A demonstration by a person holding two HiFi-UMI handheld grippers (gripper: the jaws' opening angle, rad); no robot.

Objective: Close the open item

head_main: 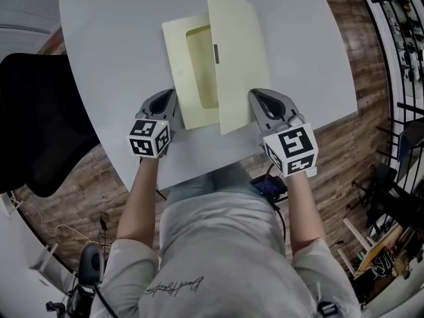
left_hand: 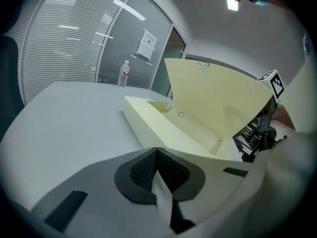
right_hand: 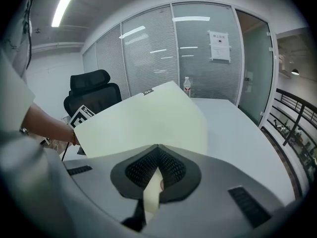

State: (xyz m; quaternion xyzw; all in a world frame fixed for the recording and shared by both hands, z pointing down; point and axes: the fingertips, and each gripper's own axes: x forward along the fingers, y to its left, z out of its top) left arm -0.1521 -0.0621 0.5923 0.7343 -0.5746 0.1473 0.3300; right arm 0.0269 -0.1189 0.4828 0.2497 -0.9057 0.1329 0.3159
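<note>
1. Head view alone takes in the whole pale yellow box (head_main: 182, 65) on the grey table (head_main: 106, 45). Its base lies flat, and its lid (head_main: 238, 58) rises from the base's right side and leans partly over it. A small dark clasp (head_main: 216, 53) sits on the lid's free edge.
2. The same view places the left gripper (head_main: 169, 101) at the box's near left corner and the right gripper (head_main: 260, 101) at the lid's near edge. The black office chair (head_main: 33, 118) stands well left of the box.
3. Left gripper view looks under the lid, which the head view cannot do. It shows the lid's inner face (left_hand: 218, 103) and the base's shallow rectangular recess (left_hand: 158, 105), whose floor shows bare pale yellow.
4. In that view the left gripper's jaws are pressed together on a thin pale edge of the box's base (left_hand: 158, 155).
5. Right gripper view shows only the lid's outer face (right_hand: 143, 123), which hides the recess. There the right gripper's jaws are clamped on the lid's edge (right_hand: 157, 155).
6. Both gripper views show a water bottle (left_hand: 124, 73) standing upright on the table beyond the box's far end, which the head view leaves out.
7. Behind the bottle, a paper notice (right_hand: 220, 45) hangs on the glass wall.
</note>
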